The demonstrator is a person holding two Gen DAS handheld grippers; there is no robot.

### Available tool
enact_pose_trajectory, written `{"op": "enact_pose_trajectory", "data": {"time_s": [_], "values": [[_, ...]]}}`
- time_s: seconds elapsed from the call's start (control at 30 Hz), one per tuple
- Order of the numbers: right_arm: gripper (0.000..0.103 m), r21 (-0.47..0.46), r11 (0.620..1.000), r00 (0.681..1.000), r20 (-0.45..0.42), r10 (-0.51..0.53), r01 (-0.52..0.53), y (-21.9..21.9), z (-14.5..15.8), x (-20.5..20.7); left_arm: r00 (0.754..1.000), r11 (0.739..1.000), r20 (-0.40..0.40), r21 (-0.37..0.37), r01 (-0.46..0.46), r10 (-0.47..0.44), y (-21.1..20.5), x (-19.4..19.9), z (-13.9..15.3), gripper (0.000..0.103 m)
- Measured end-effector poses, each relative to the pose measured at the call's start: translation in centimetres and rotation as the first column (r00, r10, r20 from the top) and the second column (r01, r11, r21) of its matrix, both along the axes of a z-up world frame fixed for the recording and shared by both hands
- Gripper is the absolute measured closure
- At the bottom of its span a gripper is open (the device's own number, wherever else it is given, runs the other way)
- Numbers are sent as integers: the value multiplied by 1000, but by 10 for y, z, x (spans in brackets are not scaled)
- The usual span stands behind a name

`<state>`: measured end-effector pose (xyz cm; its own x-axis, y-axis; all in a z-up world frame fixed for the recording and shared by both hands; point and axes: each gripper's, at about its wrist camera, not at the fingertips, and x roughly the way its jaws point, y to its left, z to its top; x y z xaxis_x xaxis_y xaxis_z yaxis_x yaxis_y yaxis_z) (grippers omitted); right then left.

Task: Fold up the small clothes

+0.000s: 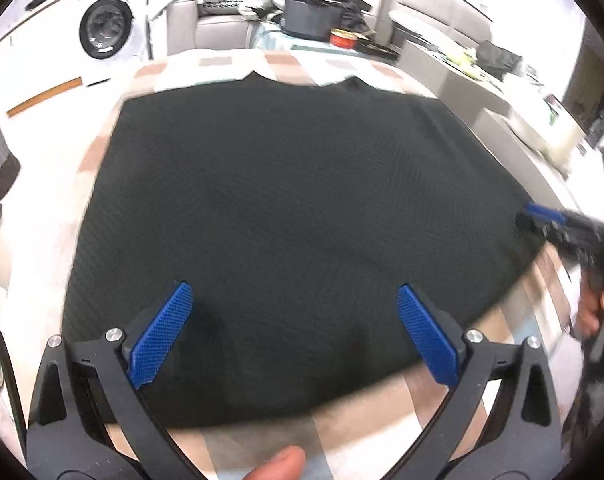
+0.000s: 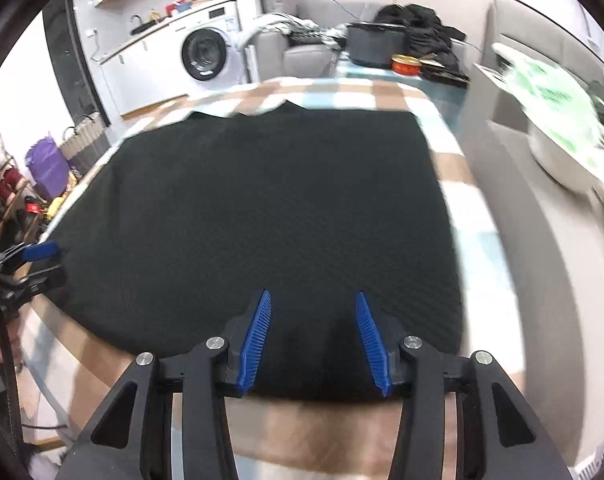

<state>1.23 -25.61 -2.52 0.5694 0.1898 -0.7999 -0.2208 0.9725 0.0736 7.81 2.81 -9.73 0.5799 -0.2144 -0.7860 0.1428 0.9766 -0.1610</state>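
Observation:
A black knit garment (image 1: 285, 216) lies spread flat on a checkered tablecloth (image 1: 229, 64); it also shows in the right wrist view (image 2: 261, 216). My left gripper (image 1: 293, 300) is open wide, its blue pads above the garment's near edge, holding nothing. My right gripper (image 2: 312, 304) is open with a narrower gap, over the garment's near right part, holding nothing. The right gripper also shows at the garment's right edge in the left wrist view (image 1: 542, 216). The left gripper shows at the garment's left edge in the right wrist view (image 2: 37, 256).
At the table's far end stand a dark pot (image 2: 376, 46), a red tin (image 2: 406, 65) and a pile of dark clothes (image 2: 422, 24). A washing machine (image 2: 207, 54) is at the back left. A grey cabinet with a white tub (image 2: 558, 136) is to the right.

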Motion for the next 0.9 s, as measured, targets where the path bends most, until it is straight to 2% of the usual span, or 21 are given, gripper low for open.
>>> {"op": "enact_pose_trajectory", "data": {"time_s": [0.07,0.23,0.3,0.37,0.47,0.57,0.67,0.8,0.9], "values": [[56,7,1000,1000,-2,19,-19,19,-2,11,1000,1000,7,-20,-11,11,2,17,2,1],[56,11,998,997,-43,64,-64,44,-18,34,998,999,-52,12,-41,42,4,48,-13,1],[56,-26,997,996,-57,67,-69,47,-25,40,993,997,-94,49,-65,69,8,54,-22,1],[55,-73,994,997,-30,76,-78,45,-26,41,994,995,-85,69,-69,75,12,53,-21,1],[55,-173,985,1000,-1,22,-22,26,-27,41,993,995,-85,70,-70,76,21,47,-20,1],[52,-161,984,997,-5,-78,76,-8,-25,42,994,996,-78,58,-66,71,29,34,-18,1],[52,-142,984,994,-4,-107,105,-16,-17,36,997,997,-59,59,-55,59,19,19,-9,1],[52,-51,998,999,-26,27,-29,15,-10,22,999,1000,-30,-25,19,-20,-6,7,-1,1],[52,-53,990,991,-46,126,-129,44,-16,12,997,998,-48,5,67,-67,-28,6,-9,1]]}}
